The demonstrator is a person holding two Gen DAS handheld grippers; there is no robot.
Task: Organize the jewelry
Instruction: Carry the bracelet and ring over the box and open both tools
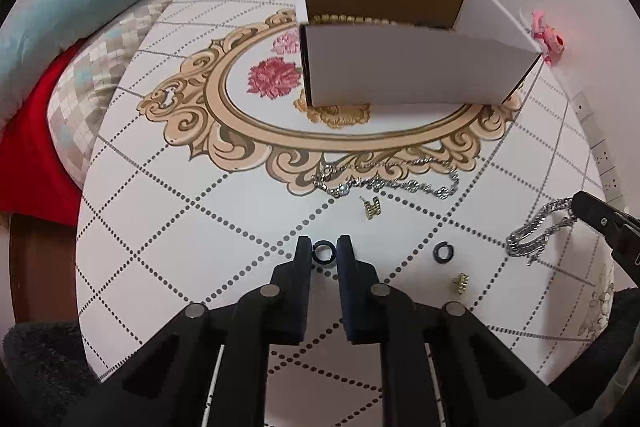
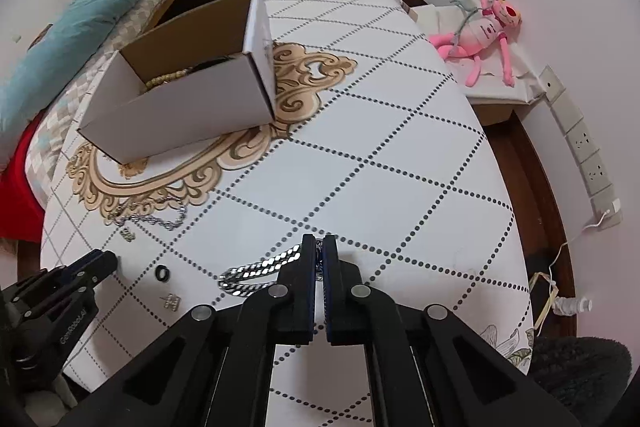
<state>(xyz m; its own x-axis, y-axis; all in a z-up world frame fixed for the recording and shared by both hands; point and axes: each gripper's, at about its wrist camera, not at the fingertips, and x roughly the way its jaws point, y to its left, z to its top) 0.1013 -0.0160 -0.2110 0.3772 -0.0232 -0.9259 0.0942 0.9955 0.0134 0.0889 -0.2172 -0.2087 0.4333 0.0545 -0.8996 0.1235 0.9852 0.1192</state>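
Claws first: my left claw (image 1: 325,251) is clamped on a black ring (image 1: 324,251) on the counter (image 1: 168,235); my right claw (image 2: 319,251) pinches a silver chain (image 2: 256,273), lying left. Box (image 1: 400,71) sits beyond.

We can read one marking only: pale lettering along the black body of the left hand-held gripper (image 2: 105,264), at about eight o'clock in the right wrist view. It seems to read "GenRobot.AI", though the small letters leave us unsure. The white cardboard box (image 2: 180,115) at ten o'clock bears small print too faint to read.
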